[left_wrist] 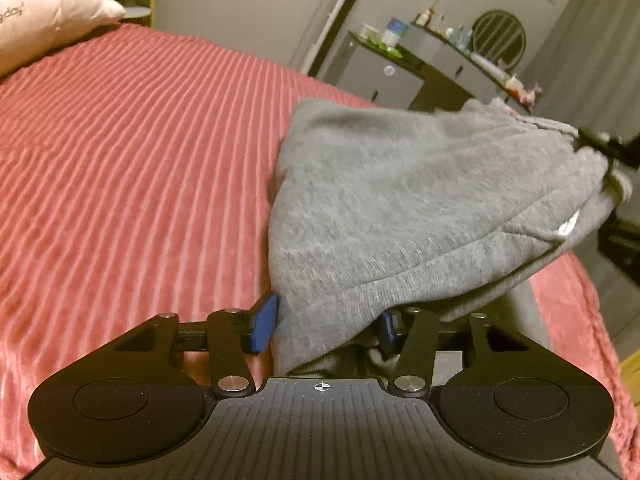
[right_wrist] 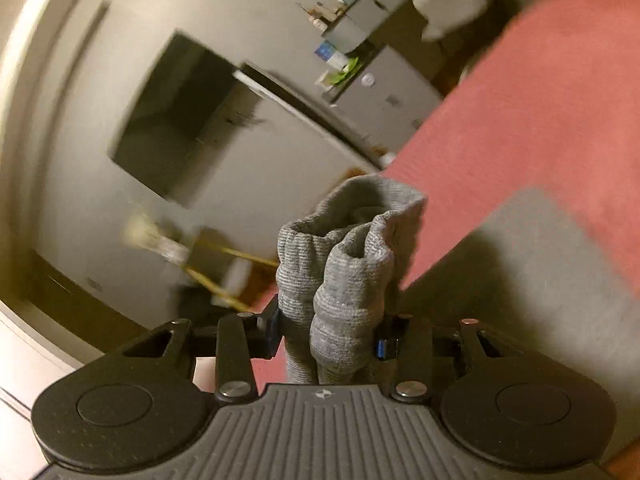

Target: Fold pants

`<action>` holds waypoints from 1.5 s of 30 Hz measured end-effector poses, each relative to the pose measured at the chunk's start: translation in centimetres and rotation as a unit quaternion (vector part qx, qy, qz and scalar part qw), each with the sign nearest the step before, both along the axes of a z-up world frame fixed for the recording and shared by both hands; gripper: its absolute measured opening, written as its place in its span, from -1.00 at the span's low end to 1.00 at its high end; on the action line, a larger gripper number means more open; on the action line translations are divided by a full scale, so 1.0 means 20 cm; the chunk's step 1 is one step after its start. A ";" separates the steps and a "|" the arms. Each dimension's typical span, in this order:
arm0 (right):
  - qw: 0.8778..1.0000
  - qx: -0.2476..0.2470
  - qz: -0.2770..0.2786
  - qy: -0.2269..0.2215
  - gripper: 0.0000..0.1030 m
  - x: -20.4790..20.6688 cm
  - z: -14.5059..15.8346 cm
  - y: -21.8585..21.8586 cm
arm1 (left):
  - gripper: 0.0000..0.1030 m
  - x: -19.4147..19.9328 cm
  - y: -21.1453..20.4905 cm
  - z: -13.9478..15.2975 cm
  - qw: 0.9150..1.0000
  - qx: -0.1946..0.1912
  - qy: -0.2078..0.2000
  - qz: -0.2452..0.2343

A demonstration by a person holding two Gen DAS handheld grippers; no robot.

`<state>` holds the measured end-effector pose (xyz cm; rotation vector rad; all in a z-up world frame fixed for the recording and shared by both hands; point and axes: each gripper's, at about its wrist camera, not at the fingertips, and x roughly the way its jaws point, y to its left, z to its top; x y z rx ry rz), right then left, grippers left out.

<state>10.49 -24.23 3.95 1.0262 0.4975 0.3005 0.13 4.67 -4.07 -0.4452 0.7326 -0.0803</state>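
The right wrist view is smeared by motion, so the room in its upper left reads only as a dark rectangle on a pale wall and blurred furniture. In the left wrist view, the far side of the grey pants (left_wrist: pixel 420 208) hides part of the red ribbed bedspread (left_wrist: pixel 132 168), and a white plush toy (left_wrist: pixel 48 12) is cut off at the upper left corner. The left tongs (left_wrist: pixel 326 326) are closed on a hem of the pants at lower centre, blue pads pressing the cloth from both sides. The right tongs (right_wrist: pixel 328 334) clamp two bunched ribbed cuffs, probably the leg ends, standing up at centre. The pants hang stretched between both tongs above the bed.
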 end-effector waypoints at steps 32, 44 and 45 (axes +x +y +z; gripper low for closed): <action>0.998 -0.036 -0.038 0.034 -0.20 -0.20 -0.10 -0.17 | -0.23 0.02 0.02 -0.05 0.998 0.040 0.037 0.011; 0.997 -0.063 -0.036 0.041 -0.20 -0.22 -0.12 -0.17 | -0.42 0.01 0.03 -0.03 0.999 0.039 0.020 0.009; 0.996 -0.066 -0.035 0.041 -0.20 -0.22 -0.12 -0.17 | -0.43 0.01 0.04 -0.03 0.999 0.037 0.017 0.011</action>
